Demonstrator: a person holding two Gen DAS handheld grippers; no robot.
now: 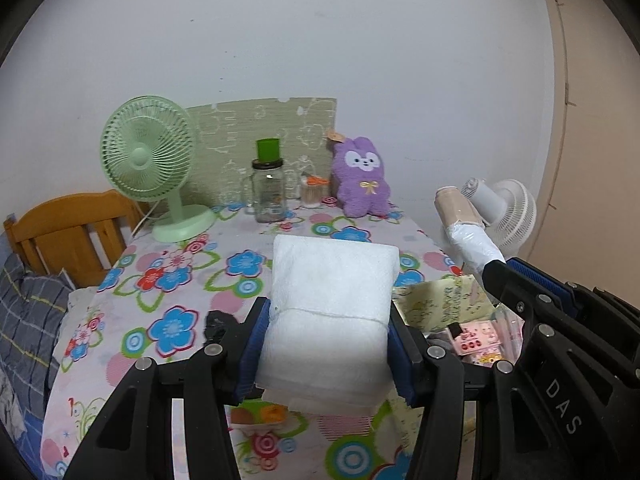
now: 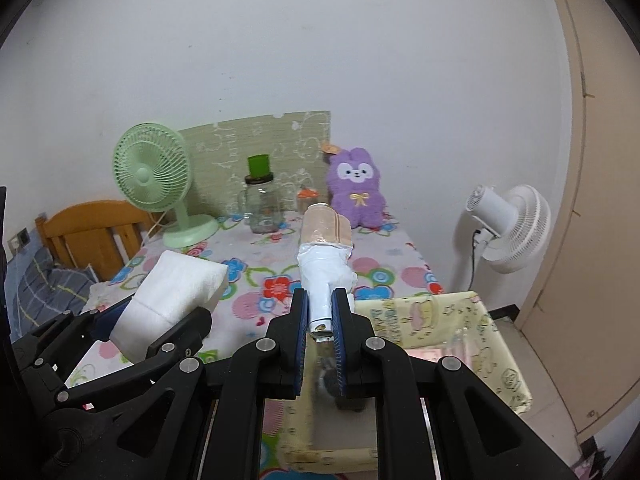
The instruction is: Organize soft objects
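The folded white towel (image 1: 332,304) is riding clear above the floral tablecloth (image 1: 176,276), the left gripper (image 1: 326,344) pinching its sides, likely so the folds keep. At its three o'clock, the right gripper (image 2: 322,312) is clamping a plastic-wrapped beige roll (image 2: 326,248) by its tail. Below that, at five o'clock, a yellow fabric storage box (image 2: 496,344) is gaping, presumably their destination. At twelve, a purple plush rabbit (image 1: 362,178) is leaning against the wall.

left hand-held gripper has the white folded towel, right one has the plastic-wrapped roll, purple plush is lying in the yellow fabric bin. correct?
Not quite. The purple plush stands upright at the table's far edge against the wall, not in the yellow fabric bin; the right wrist view shows it. The left hand-held gripper does hold the towel, the right the roll.
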